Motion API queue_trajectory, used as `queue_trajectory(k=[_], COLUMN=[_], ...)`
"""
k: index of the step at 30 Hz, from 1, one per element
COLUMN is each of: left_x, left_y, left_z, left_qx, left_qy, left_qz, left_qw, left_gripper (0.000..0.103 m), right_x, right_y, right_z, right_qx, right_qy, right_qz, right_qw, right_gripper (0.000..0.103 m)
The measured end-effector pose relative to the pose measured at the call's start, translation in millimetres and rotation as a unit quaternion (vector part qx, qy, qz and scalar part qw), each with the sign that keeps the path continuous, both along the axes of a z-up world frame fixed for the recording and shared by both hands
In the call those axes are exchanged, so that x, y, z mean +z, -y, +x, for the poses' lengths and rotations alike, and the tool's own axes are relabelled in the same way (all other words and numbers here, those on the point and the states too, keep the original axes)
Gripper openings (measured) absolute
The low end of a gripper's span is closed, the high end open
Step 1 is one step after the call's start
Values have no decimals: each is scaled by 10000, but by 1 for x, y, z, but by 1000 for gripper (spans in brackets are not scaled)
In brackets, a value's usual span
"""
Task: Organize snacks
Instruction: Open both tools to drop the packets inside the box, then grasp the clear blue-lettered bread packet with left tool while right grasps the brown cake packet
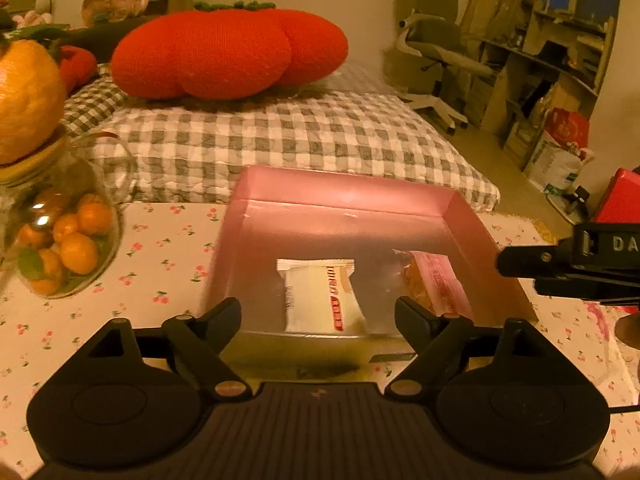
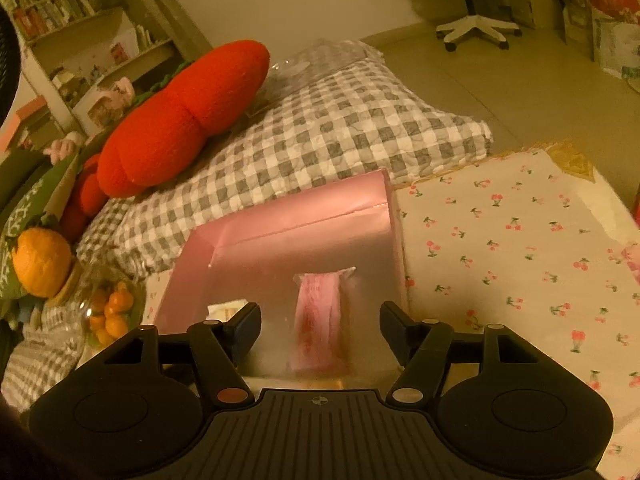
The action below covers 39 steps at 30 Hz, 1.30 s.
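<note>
1. Glass jar of small oranges stands at the far left on the cherry-print cloth of the counter, with one large orange perched on its lid.
2. Left hand-held gripper hovers just before the near edge of a pink box, its fingers spread wide and holding nothing.
3. Inside the box, a white snack packet lies left of centre, and a pink snack packet lies beside it to the right, the two apart.
4. Right hand-held gripper is also wide and empty, poised above the pink packet.
5. Behind the box lies a grey checked quilt bearing a red tomato-shaped cushion.
</note>
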State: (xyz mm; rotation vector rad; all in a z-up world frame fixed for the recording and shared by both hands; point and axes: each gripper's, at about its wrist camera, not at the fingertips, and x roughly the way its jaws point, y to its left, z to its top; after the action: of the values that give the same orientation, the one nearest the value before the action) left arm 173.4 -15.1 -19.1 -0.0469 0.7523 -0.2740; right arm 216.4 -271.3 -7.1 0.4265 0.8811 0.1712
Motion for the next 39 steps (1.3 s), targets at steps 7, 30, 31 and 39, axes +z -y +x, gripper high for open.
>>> queue_trajectory(k=[7,30,31,39], left_x=[11,-4,-7,-19], left_y=[-19,-42,-43,-54], left_z=[-13,-83,-86,-106], left_qx=[146,-72,-109,-157], left_qy=[62,-331,-375,-419], left_qz=[-43,266,277,227], left_qw=[9999,9991,9989,9987], left_gripper=[90,101,100,99], right_x=[10,-7,-7,-14], right_y=[12,-4,-7,-25], right_z=[-24,-101,-106,-128], right_qx=[187,1090,1142,1454], right_qy=[34,-63,-40,102], right_qz=[-160,-526,-531,-684], right_qw=[9997,9926,9920,9869], right_gripper=[77,80,80,80])
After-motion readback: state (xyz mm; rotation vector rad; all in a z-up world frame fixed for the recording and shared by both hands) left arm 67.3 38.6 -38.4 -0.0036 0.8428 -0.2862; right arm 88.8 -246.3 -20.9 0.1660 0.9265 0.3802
